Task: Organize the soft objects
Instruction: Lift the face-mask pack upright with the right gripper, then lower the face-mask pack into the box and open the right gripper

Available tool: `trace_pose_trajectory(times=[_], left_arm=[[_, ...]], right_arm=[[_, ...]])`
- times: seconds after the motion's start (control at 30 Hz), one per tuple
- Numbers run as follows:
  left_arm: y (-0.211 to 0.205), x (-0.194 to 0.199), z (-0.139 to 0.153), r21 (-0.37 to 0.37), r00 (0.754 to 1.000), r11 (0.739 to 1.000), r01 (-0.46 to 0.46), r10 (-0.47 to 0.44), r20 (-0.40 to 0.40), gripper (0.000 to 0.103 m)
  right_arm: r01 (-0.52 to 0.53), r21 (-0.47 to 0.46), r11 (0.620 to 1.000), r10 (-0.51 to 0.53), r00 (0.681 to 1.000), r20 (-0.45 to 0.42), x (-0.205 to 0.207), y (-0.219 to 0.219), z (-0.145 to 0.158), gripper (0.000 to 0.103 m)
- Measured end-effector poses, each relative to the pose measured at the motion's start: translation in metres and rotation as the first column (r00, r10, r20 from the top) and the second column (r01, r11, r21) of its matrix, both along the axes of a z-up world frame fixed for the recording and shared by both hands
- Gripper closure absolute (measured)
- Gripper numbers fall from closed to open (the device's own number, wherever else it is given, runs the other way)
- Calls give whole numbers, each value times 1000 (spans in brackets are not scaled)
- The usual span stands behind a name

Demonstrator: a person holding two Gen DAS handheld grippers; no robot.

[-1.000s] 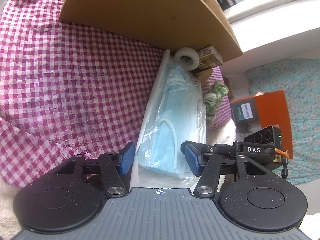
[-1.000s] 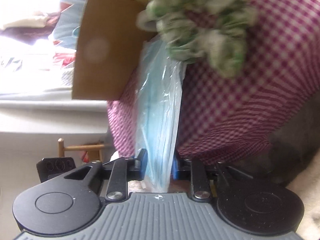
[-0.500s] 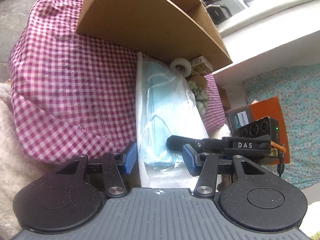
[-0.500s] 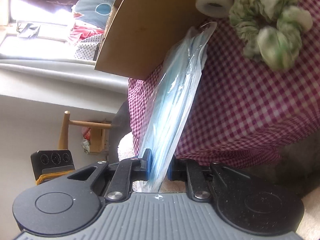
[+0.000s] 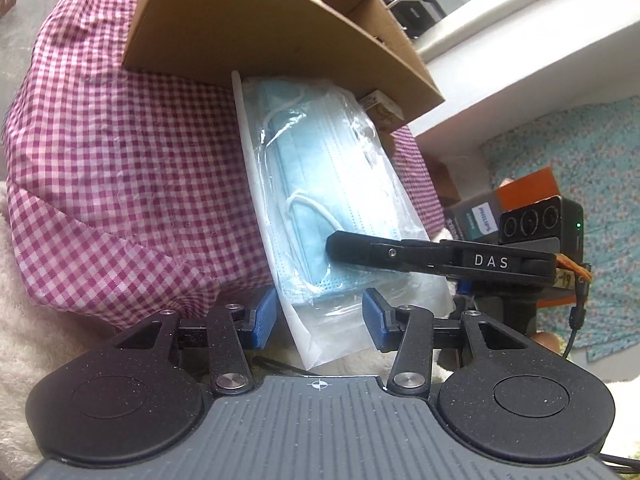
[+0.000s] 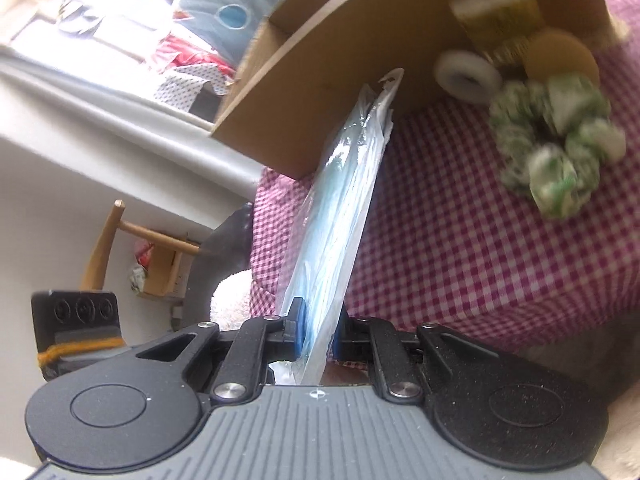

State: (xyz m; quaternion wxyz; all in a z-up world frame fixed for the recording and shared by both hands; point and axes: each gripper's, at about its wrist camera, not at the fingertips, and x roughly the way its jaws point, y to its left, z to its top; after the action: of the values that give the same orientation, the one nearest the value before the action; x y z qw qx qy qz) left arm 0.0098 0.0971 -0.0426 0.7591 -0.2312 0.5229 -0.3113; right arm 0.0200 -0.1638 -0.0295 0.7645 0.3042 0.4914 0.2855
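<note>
The right gripper (image 6: pixel 318 334) is clamped on the bagged pack of face masks (image 5: pixel 328 200), its jaws having just closed further; the pack slants off the checked cloth (image 5: pixel 120 160) against the cardboard box (image 5: pixel 248 24). The left gripper (image 5: pixel 318 320) straddles its lower edge, apart (pads not touching). Next, judging by the lift: carry it over the rim; the box's interior is hidden.

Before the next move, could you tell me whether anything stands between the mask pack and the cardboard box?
Nothing visible does. The mask pack, clamped in the right gripper, has its far end right against the box wall. The scrunchie and tape roll lie off to one side.
</note>
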Motion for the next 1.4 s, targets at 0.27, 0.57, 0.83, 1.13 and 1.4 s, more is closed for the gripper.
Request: trace_pose_trajectory(times=[0.27,0.57,0.83,1.13,1.4], left_arm=[[-8,-24,36,25,995,1000,1,-4,103,57],[-24,-34,86,46,971,998,-36,24,238,57],[-39,21,117,30,954,999,-16,6,300,57],[-90,139,118,24,956,997,70,-74,285,57],[-134,229,83,4,979,994,111,-110,169,57]], right_arm=[[-78,-77,994,92,975,201,-25,19,48,90],[-129,-95,987,158,895,418,-28,15,99,90],[-83,-62,995,103,865,491,12,-9,124,90],[13,-75,997,23,893,450,106,-75,135,90],[56,-203,977,13,946,324,204,-114,109,90]])
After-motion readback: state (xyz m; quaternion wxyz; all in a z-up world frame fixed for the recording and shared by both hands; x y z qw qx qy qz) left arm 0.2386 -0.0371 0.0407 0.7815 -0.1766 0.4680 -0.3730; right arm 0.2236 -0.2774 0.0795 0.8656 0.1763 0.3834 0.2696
